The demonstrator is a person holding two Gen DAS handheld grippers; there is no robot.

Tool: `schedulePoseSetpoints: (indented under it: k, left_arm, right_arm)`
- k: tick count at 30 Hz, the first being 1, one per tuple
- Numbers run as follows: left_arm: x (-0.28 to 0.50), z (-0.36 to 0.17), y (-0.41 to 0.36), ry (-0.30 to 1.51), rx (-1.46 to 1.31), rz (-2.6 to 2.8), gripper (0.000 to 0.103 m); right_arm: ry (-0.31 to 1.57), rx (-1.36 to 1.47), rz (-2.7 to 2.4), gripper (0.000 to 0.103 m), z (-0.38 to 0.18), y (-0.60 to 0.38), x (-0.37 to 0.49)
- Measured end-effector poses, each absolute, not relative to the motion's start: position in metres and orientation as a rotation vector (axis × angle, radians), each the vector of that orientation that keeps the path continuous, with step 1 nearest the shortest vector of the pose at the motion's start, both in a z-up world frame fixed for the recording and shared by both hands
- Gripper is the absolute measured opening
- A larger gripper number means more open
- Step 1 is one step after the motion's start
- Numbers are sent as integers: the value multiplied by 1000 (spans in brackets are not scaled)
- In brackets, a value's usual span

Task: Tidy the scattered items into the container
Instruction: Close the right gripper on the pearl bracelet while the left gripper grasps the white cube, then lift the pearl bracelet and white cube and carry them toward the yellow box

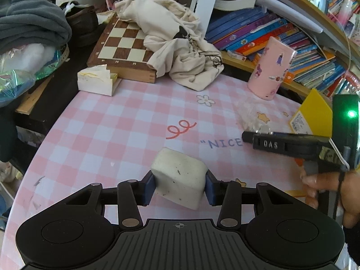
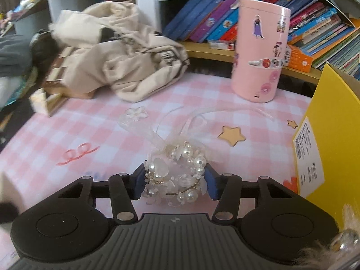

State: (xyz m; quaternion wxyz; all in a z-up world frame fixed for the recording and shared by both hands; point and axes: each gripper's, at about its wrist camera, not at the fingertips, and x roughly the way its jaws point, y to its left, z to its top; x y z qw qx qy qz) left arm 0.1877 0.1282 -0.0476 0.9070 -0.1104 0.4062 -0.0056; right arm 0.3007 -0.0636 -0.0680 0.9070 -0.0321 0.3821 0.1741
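The left gripper (image 1: 180, 186) is clenched on a white, scuffed, rounded block (image 1: 180, 177), its blue pads (image 1: 149, 187) pressing both sides; the block sits tilted between the fingers, over the pink-and-white checked tablecloth (image 1: 108, 121). The right gripper (image 2: 175, 183) grasps a pearl-and-clear-bead bracelet with sheer white ribbons (image 2: 177, 173), pinched between its blue pads (image 2: 211, 185), just above the cloth. A yellow cardboard box with a printed label (image 2: 330, 121) stands just right of the right gripper. A pink cylindrical tin with stickers (image 2: 261, 58) stands farther back, near the bookshelf.
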Motion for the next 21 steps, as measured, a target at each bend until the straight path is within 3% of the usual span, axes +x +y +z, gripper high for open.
schedulePoseSetpoints:
  k: [21]
  left_arm:
    - [134, -23, 119, 791, -282, -84, 41]
  right_arm:
    - [910, 25, 480, 50, -29, -102, 187]
